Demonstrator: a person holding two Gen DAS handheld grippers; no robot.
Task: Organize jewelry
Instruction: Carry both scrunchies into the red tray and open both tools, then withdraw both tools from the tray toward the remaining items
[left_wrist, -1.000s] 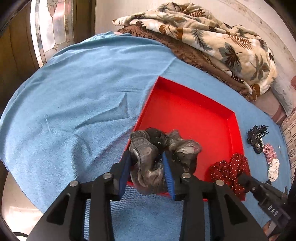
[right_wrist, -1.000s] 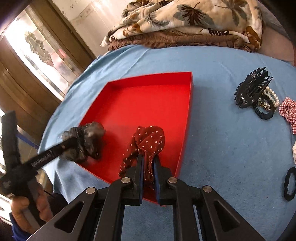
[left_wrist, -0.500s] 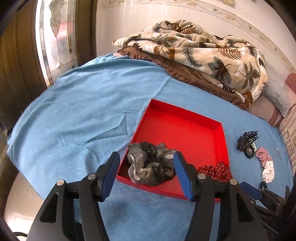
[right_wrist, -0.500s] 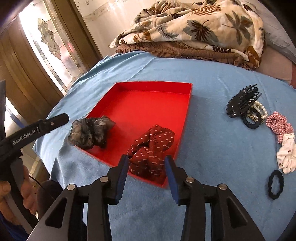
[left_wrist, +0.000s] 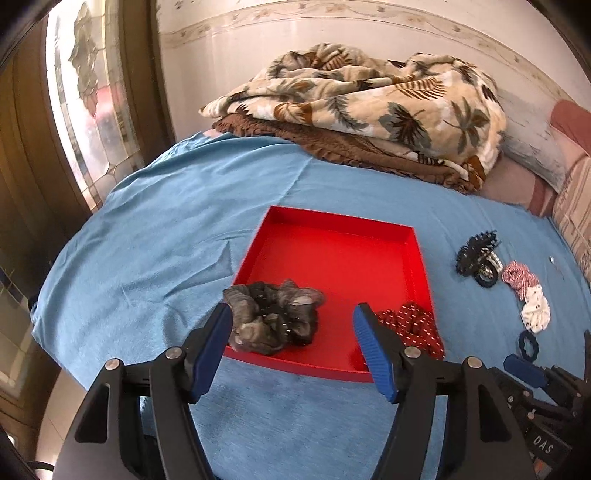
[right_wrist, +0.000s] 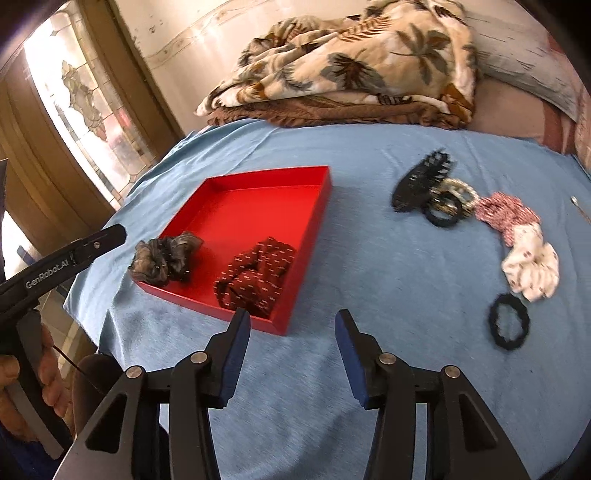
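A red tray (left_wrist: 343, 254) (right_wrist: 258, 206) lies on the blue cloth. In it are a grey scrunchie (left_wrist: 273, 317) (right_wrist: 166, 254) at the near left corner and a dark red dotted scrunchie (left_wrist: 410, 325) (right_wrist: 255, 273) at the near right. My left gripper (left_wrist: 291, 343) is open and empty, just in front of the tray's near edge. My right gripper (right_wrist: 291, 347) is open and empty, above the cloth right of the tray's near corner. Loose on the cloth to the right are a black claw clip (right_wrist: 421, 181), a pink checked scrunchie (right_wrist: 506, 214), a white scrunchie (right_wrist: 532, 266) and a black hair tie (right_wrist: 509, 325).
A folded leaf-print blanket (left_wrist: 369, 99) (right_wrist: 351, 59) on a brown one lies at the back of the bed. A window and wooden frame (left_wrist: 81, 110) stand at the left, past the cloth's edge. Pillows (left_wrist: 554, 158) lie at the back right.
Both grippers opened, released the grey and the dark red scrunchies into the tray, and drew back and up. The right gripper has also swung to the right.
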